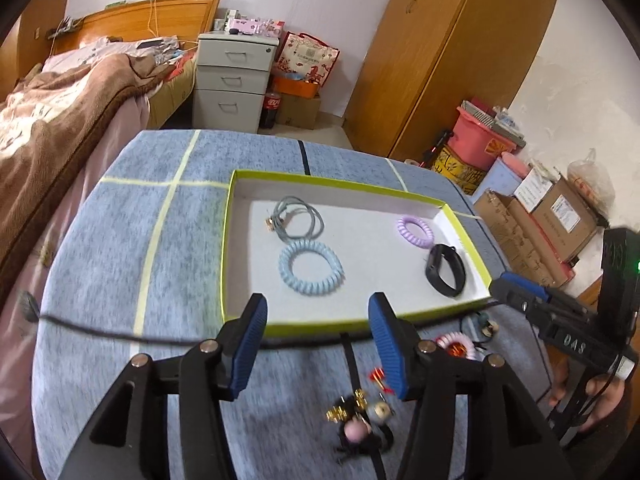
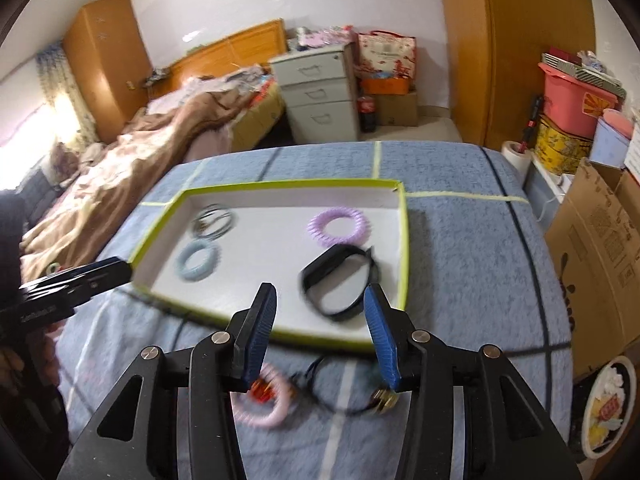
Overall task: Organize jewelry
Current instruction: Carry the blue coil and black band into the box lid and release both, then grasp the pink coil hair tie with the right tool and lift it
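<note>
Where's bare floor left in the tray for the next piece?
Tray: bare middle between blue coil, purple coil and black band; also the near-left corner. The far-left holds the wire rings, the right end is crowded.

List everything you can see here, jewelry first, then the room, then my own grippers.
tray: 1, white with lime-green rim, on the blue table cloth
blue coil band: 1, pale blue, in tray, near left
purple coil band: 1, lilac, in tray, far right
black wristband: 1, in tray, near right corner
thin cord loops: 1 bundle, grey-green, in tray, far left
pink coil band: 1, on cloth, outside tray
beaded pieces: small pile, gold, red, pink, black, on cloth
drawer cabinet: 1, grey, beside bed
wardrobe: 1, brown wood
cardboard boxes: several, brown, right
left gripper: black with blue pads, open, empty
right gripper: same, open, empty
</note>
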Available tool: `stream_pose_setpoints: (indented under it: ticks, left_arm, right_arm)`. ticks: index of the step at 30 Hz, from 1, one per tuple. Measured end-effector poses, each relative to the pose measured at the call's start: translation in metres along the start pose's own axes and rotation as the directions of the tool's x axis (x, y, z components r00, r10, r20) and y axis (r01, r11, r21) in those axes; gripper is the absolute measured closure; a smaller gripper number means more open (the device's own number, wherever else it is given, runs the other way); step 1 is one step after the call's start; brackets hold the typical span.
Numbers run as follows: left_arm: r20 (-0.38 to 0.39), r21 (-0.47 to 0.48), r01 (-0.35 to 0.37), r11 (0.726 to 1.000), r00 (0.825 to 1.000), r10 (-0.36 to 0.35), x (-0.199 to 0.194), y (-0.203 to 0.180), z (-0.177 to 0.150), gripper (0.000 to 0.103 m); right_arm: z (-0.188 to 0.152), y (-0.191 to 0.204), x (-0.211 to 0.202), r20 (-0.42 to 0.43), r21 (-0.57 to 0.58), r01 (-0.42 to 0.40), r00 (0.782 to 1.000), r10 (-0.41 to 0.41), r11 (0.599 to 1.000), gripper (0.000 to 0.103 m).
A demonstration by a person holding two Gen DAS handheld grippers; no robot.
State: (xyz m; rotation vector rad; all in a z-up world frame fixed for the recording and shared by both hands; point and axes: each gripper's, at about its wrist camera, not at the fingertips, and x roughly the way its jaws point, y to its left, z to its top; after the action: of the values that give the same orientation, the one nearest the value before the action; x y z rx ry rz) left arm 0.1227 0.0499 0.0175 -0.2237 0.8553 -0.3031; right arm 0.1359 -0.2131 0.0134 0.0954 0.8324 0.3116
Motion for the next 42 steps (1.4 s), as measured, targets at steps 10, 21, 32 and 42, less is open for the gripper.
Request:
stream_pose_setpoints:
  ticks: [10, 21, 32, 42]
  left_arm:
    - [0.014, 0.002, -0.028, 1.0, 1.0, 0.028, -0.019, 0.001, -0.041, 0.047]
    - [-0.018, -0.01, -0.04, 0.999, 0.999, 0.04, -0.023, 0.007, -0.071, 0.047]
    - [-0.033, -0.012, -0.033, 0.999, 0.999, 0.032, -0.024, 0.007, -0.079, 0.047]
    - [-0.038, -0.008, -0.043, 0.999, 0.998, 0.042, -0.025, 0.007, -0.078, 0.047]
  right_arm:
    - [-0.041, 0.012, -0.009, -0.05, -0.015, -0.017, 0.999, 0.017, 1.0, 0.056]
    - [-0.058, 0.023, 0.003, -0.094, -0.029, -0.045, 0.995, 0.042, 0.999, 0.056]
    - [-0.055, 0.02, 0.02, -0.133, -0.002, -0.066, 0.989, 0.065, 0.998, 0.065]
    - [-0.055, 0.017, 0.019, -0.124, 0.017, -0.048, 0.991, 0.05, 0.999, 0.089]
